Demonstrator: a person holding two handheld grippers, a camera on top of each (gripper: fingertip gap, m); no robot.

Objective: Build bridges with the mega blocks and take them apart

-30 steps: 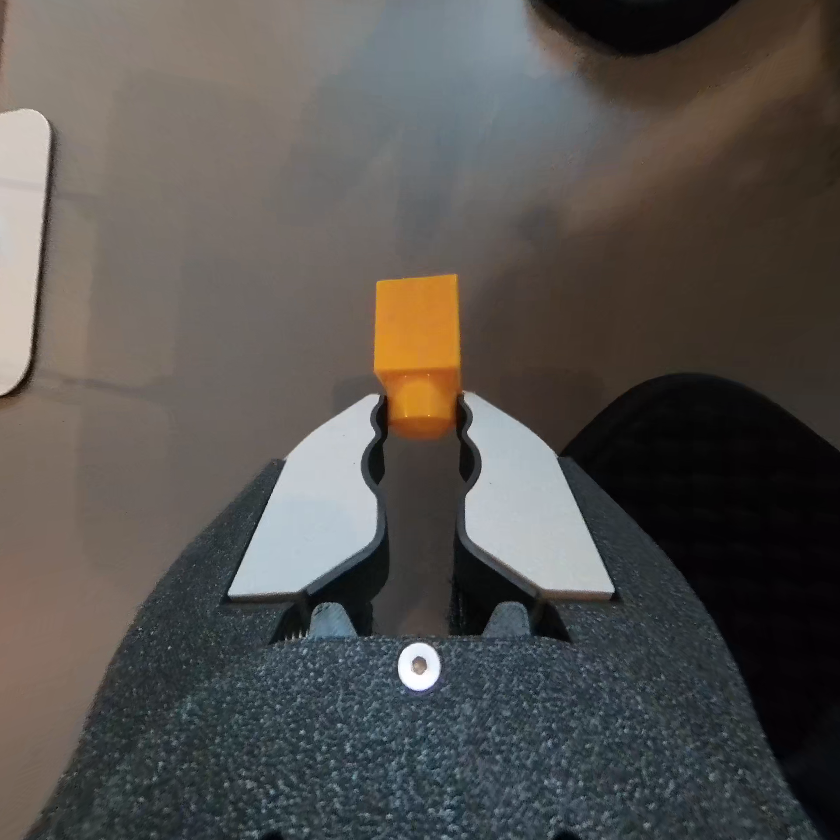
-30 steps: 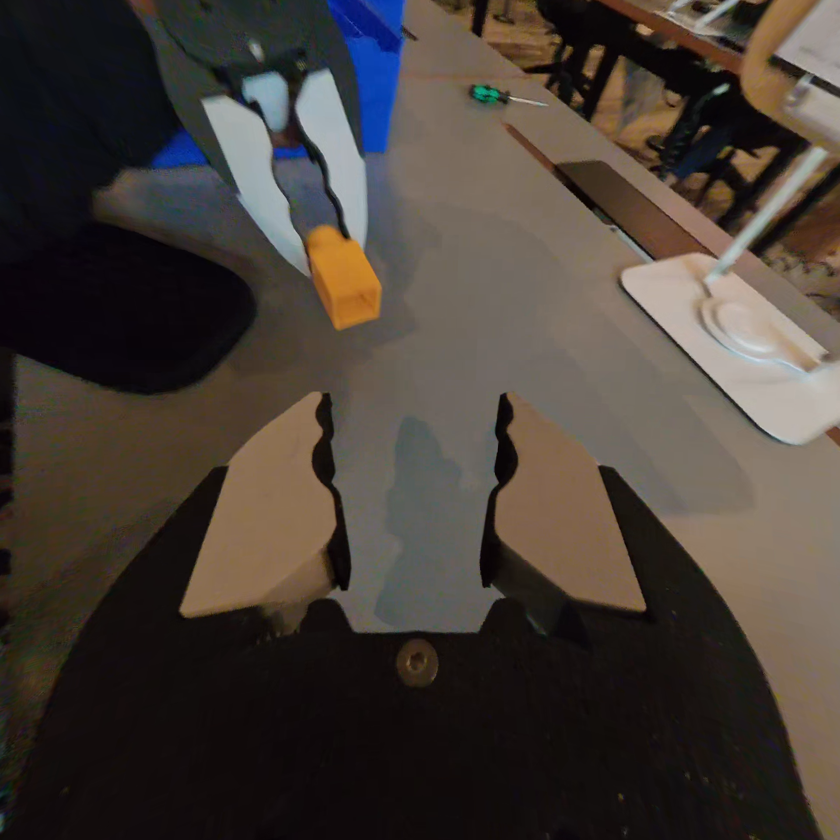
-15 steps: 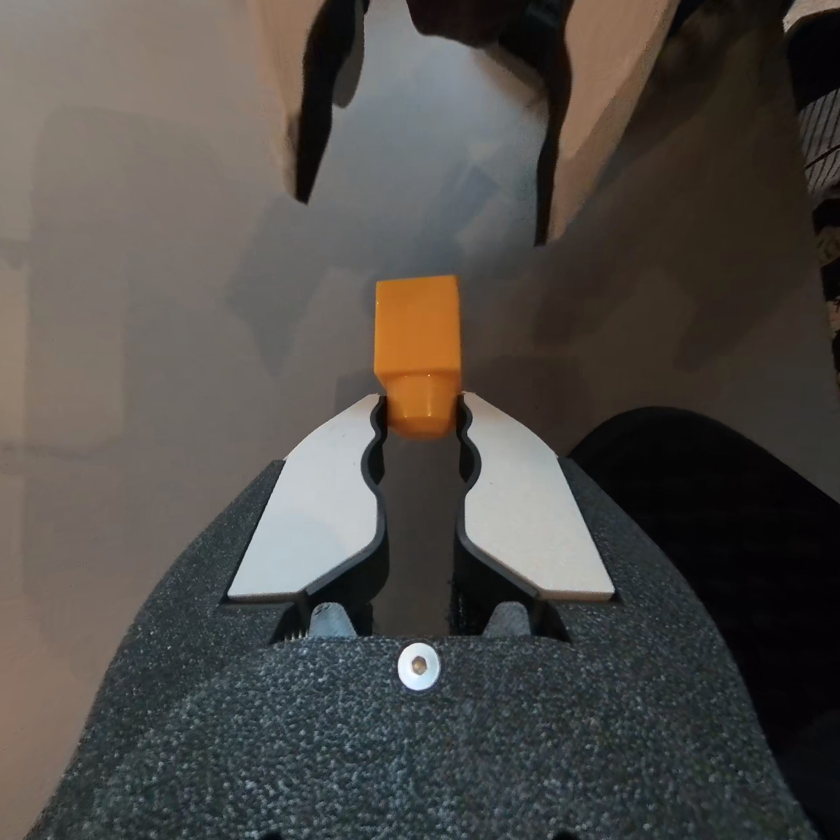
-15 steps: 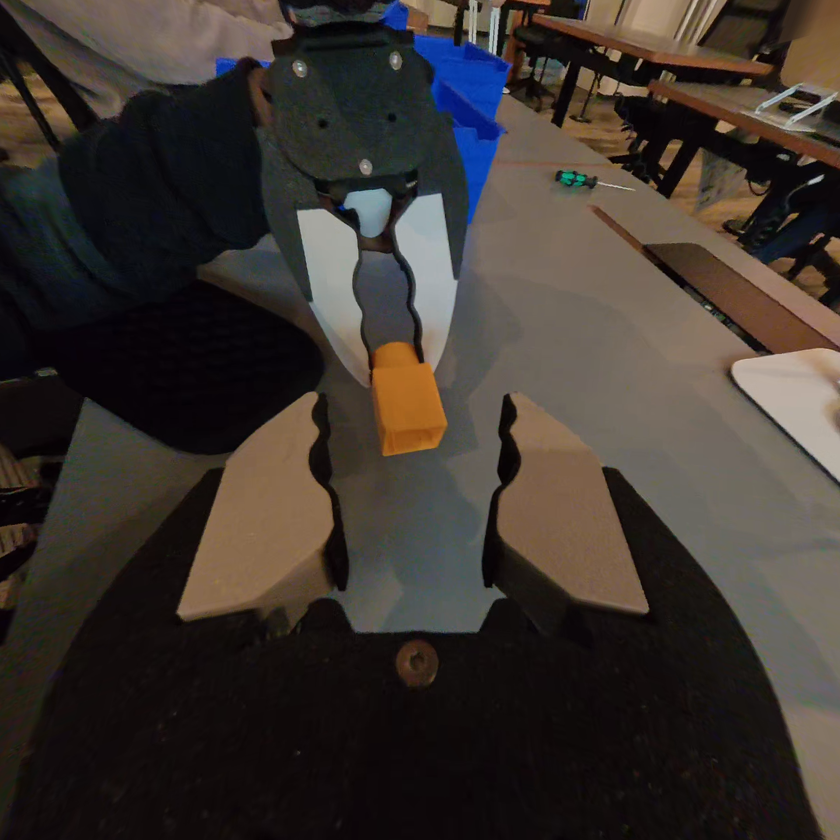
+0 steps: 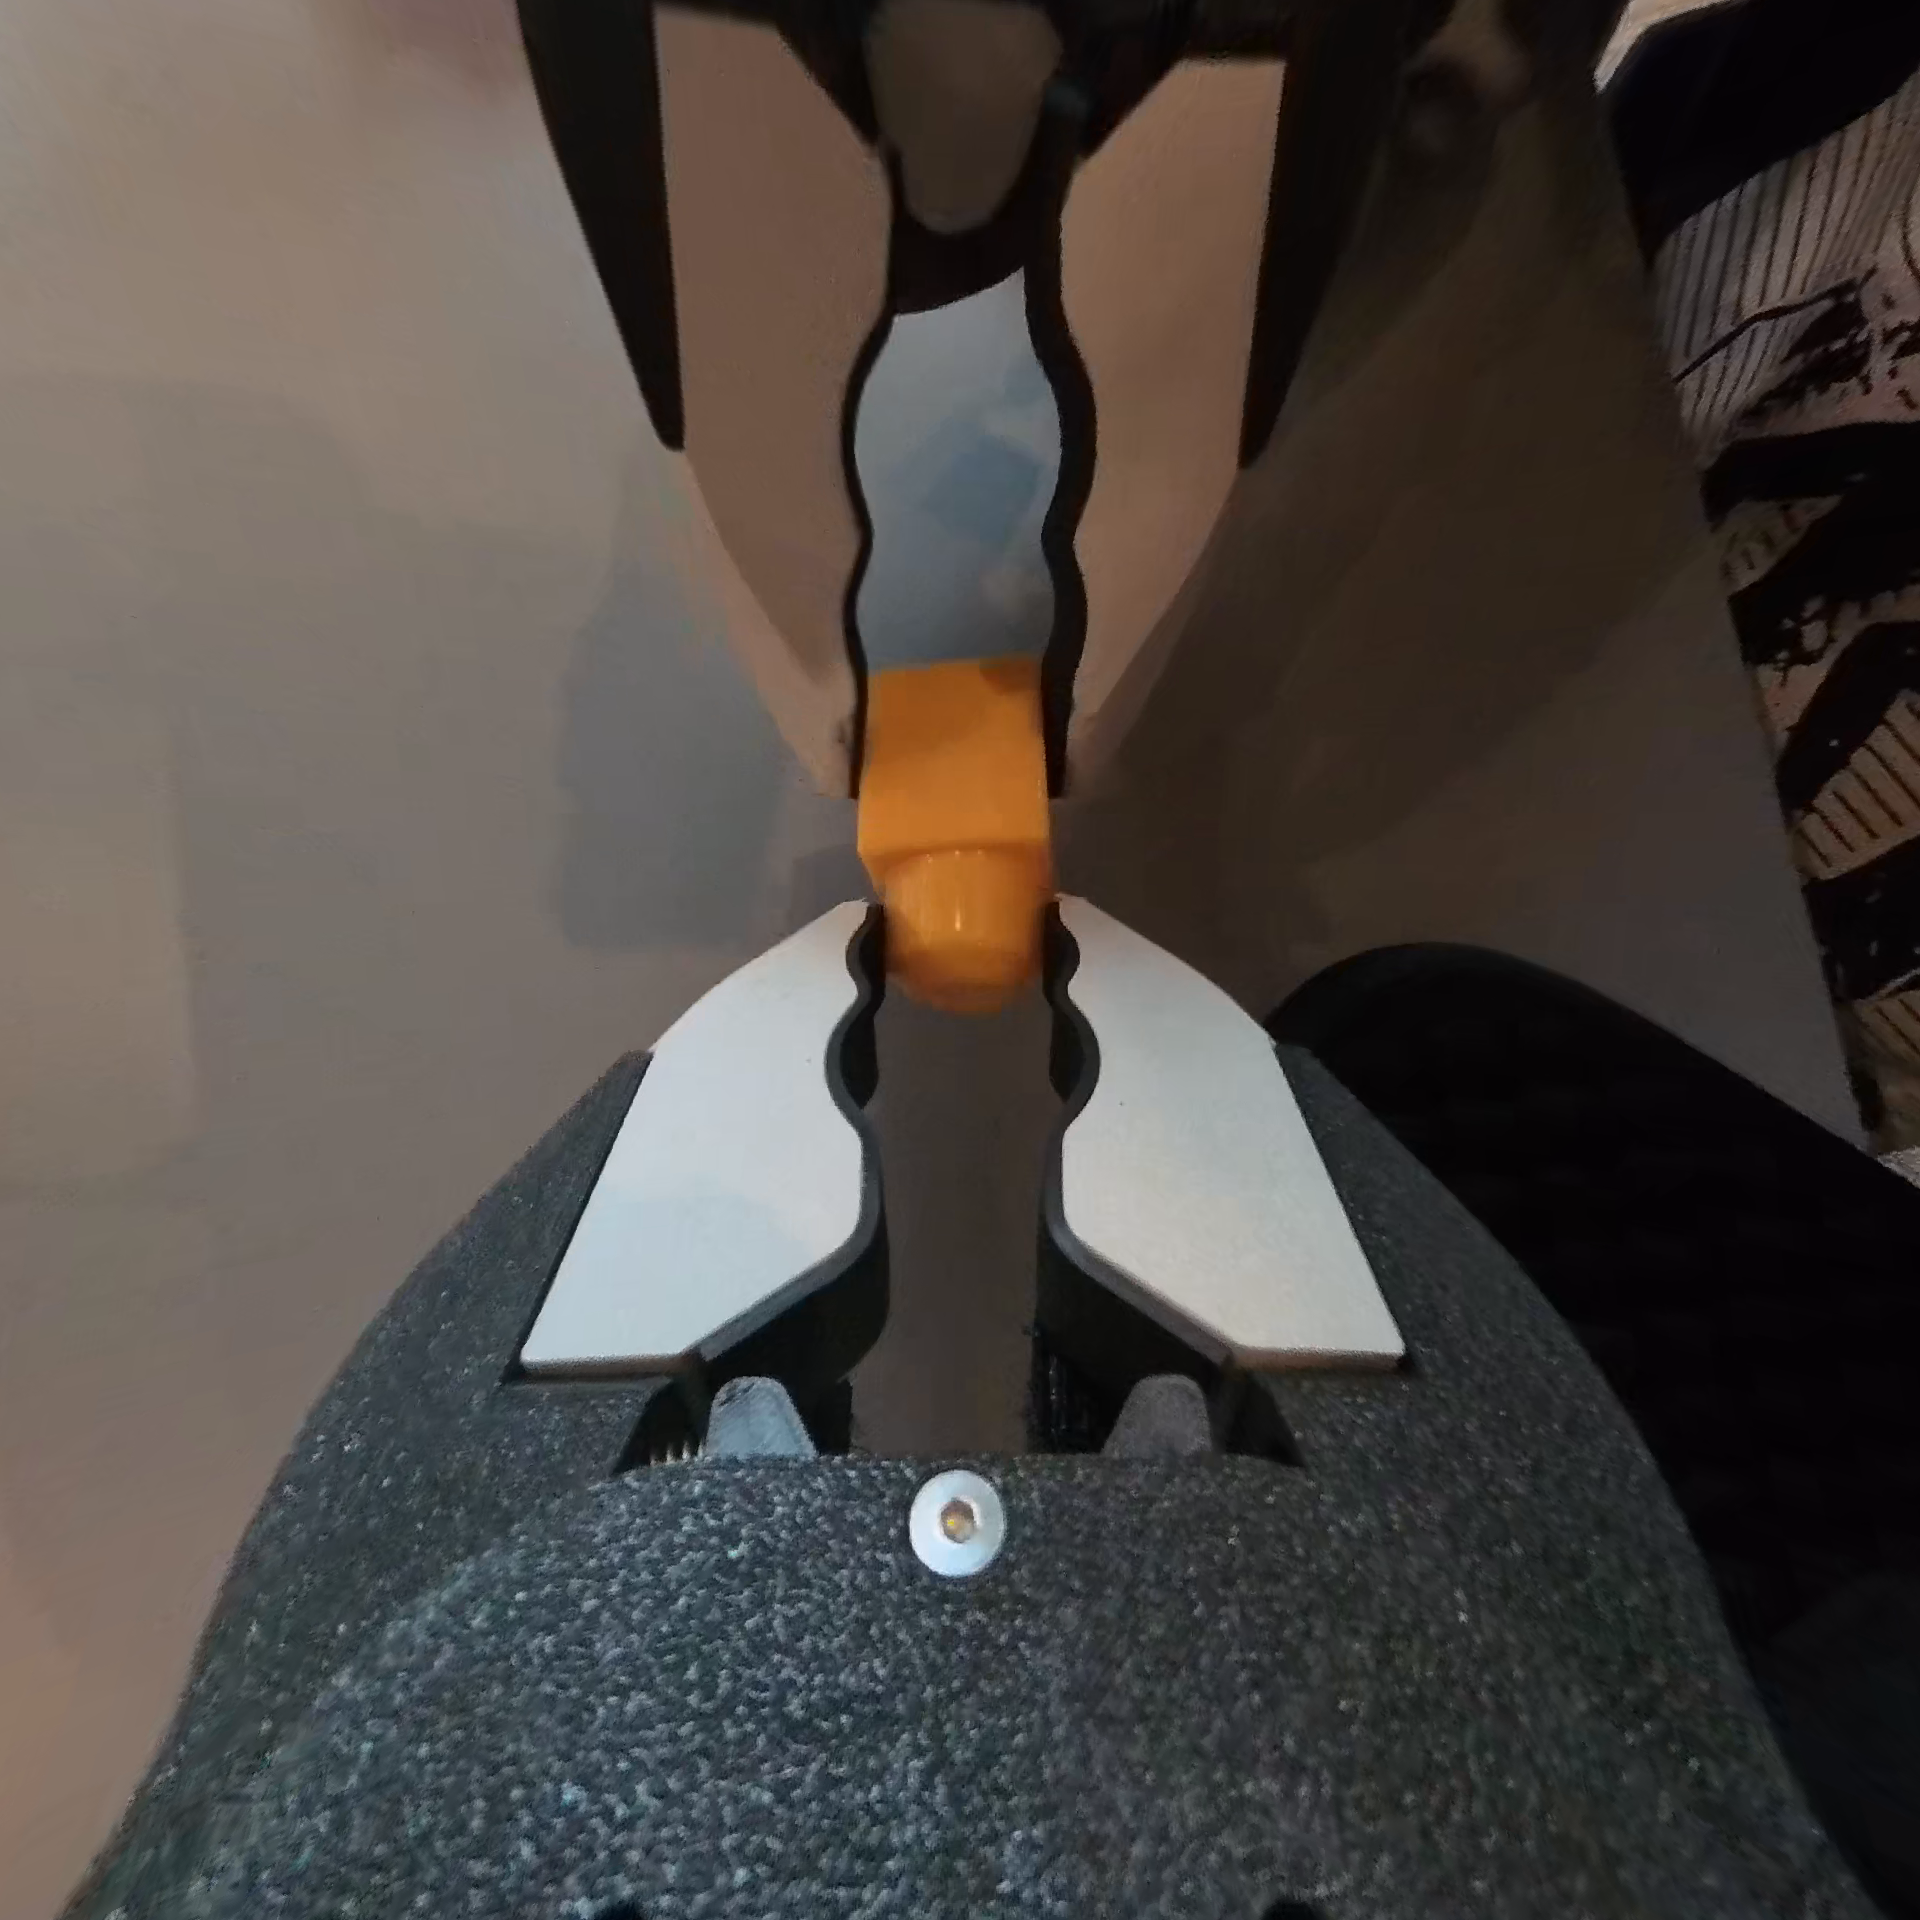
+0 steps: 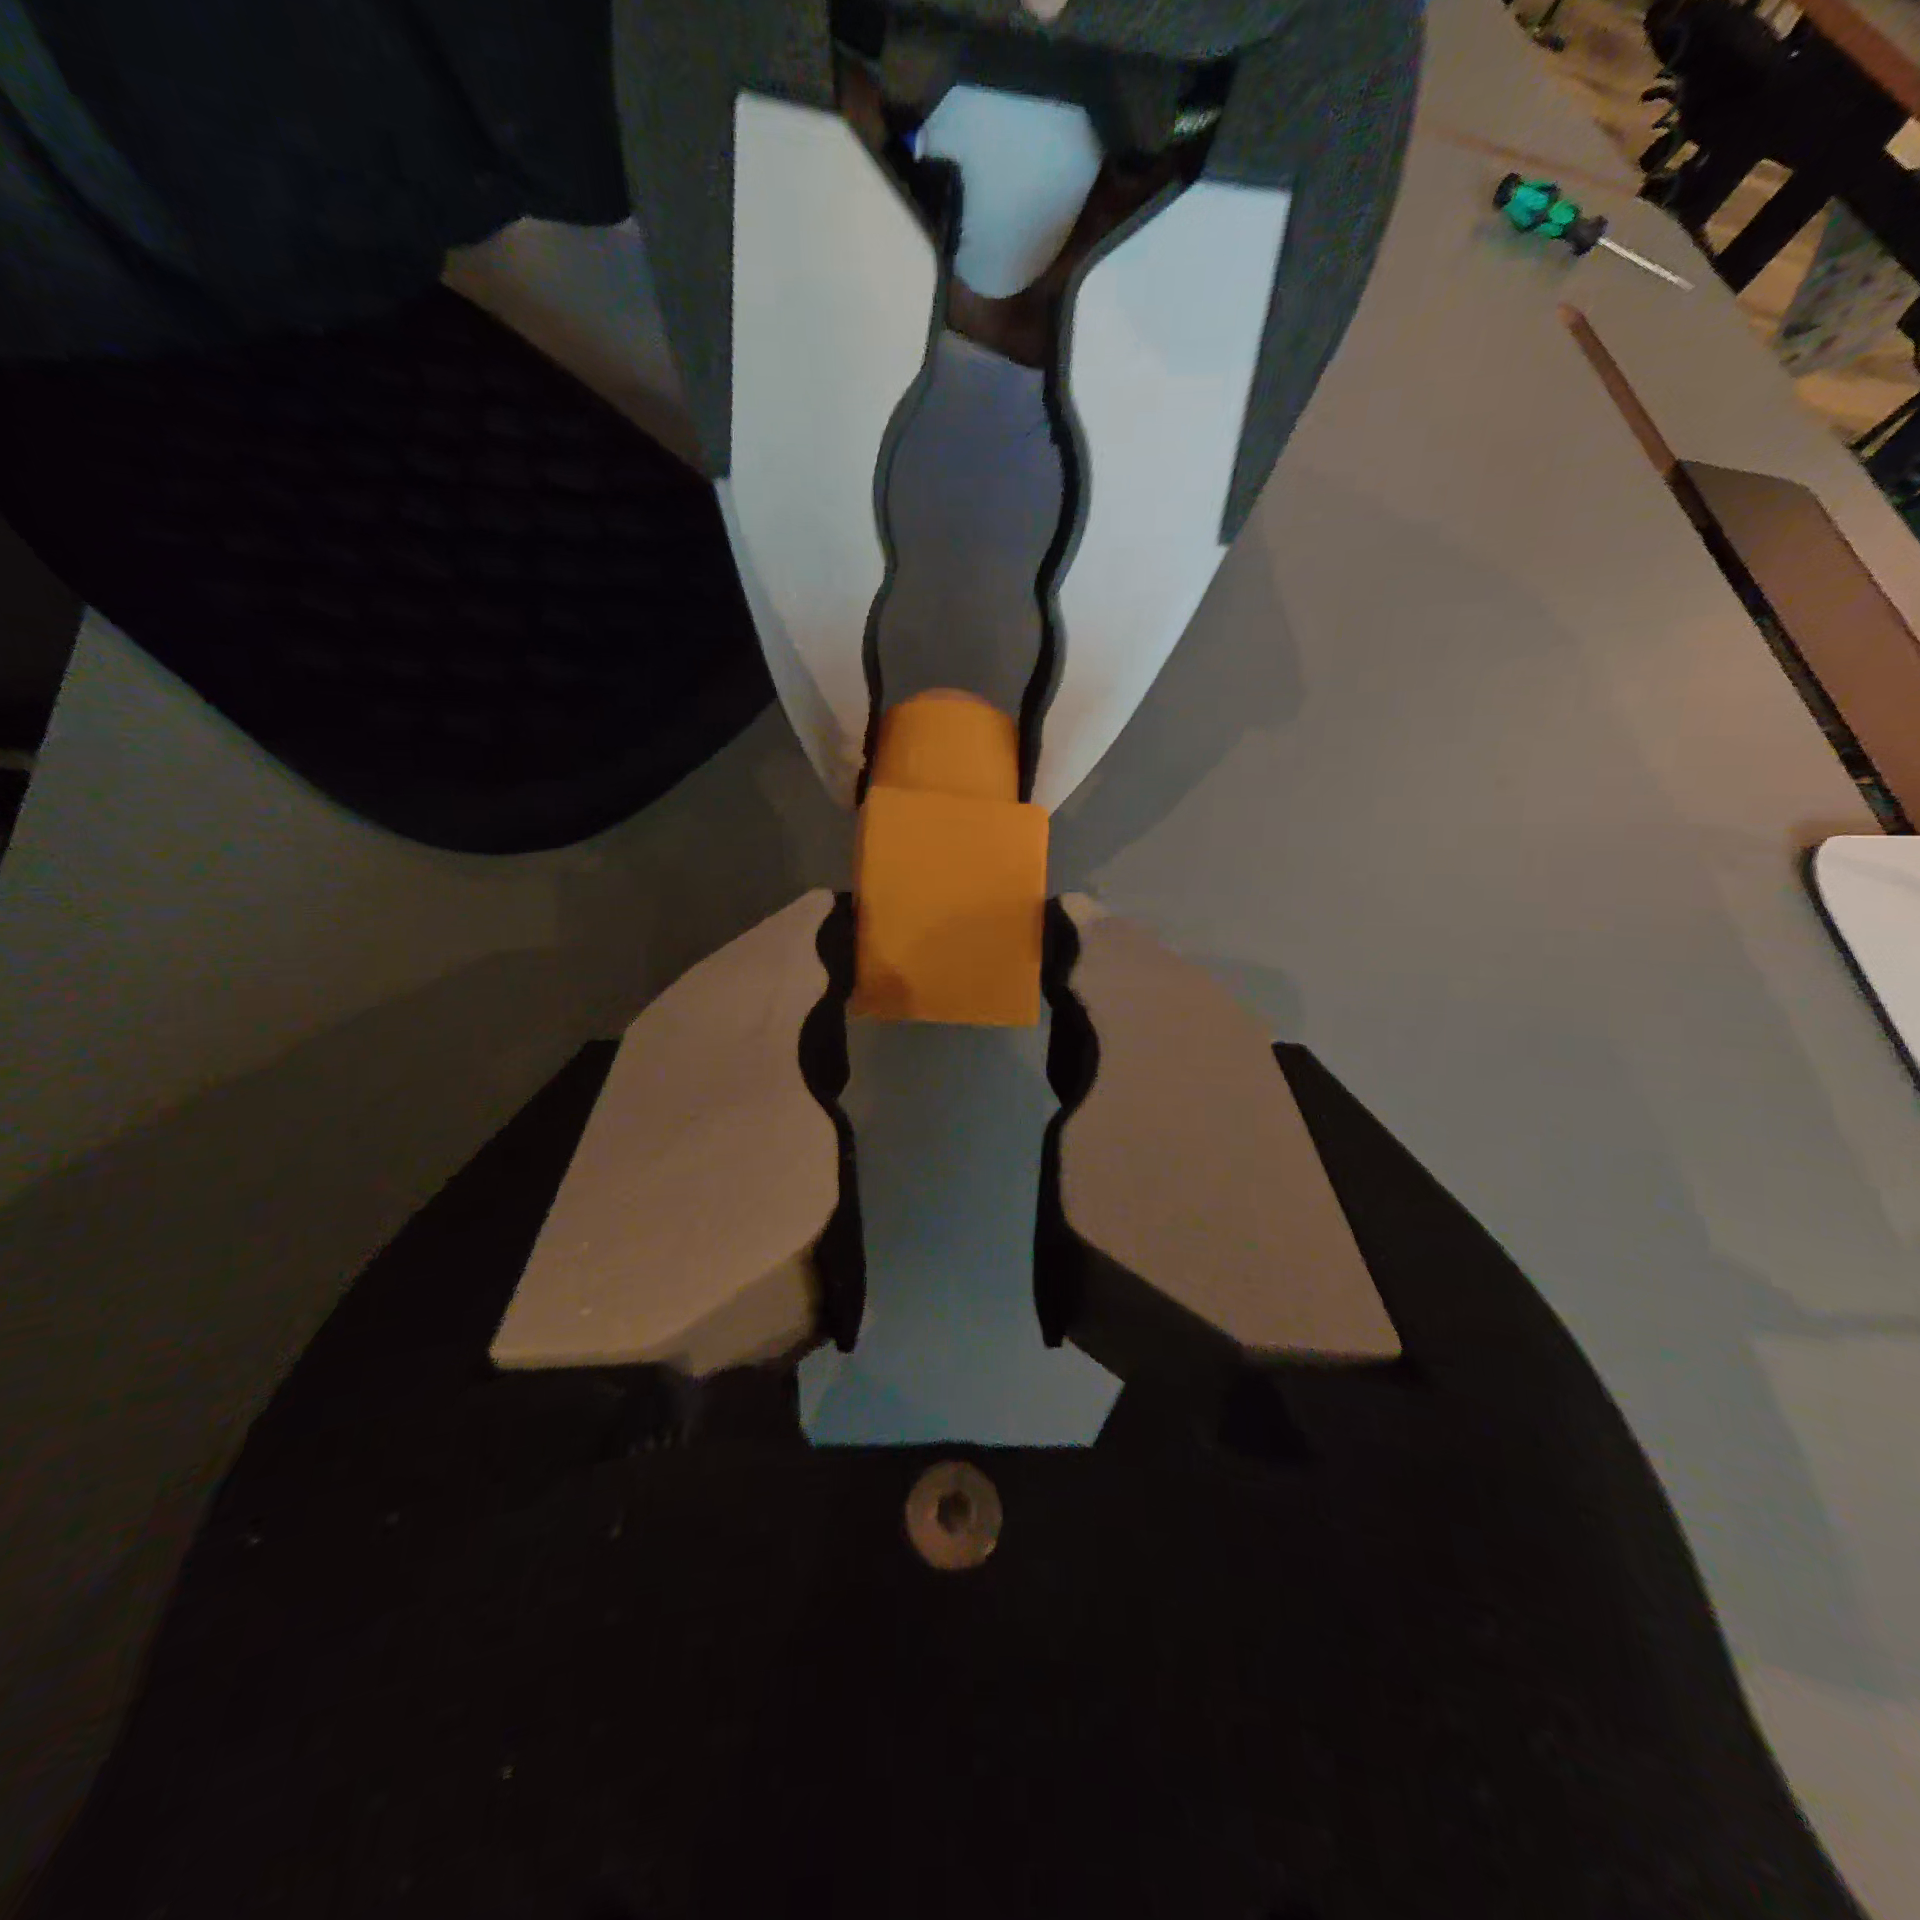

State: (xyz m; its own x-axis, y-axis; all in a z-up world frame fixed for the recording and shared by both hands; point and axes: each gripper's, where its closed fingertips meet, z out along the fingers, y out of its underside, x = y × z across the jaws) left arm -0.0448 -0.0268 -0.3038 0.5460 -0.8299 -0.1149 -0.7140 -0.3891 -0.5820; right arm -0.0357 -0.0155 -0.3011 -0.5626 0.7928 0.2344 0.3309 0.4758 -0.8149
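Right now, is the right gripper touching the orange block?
Touching. In the right wrist view, both fingertips of the right gripper press against the sides of the orange block, no gap visible. The left gripper holds its stud end.

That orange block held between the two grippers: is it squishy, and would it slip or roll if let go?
The orange block looks like rigid plastic: its edges stay crisp between the right gripper and left gripper. Its smooth, slightly glossy round stud might slip. The flat-sided square body probably wouldn't roll on the table. It's likely light.
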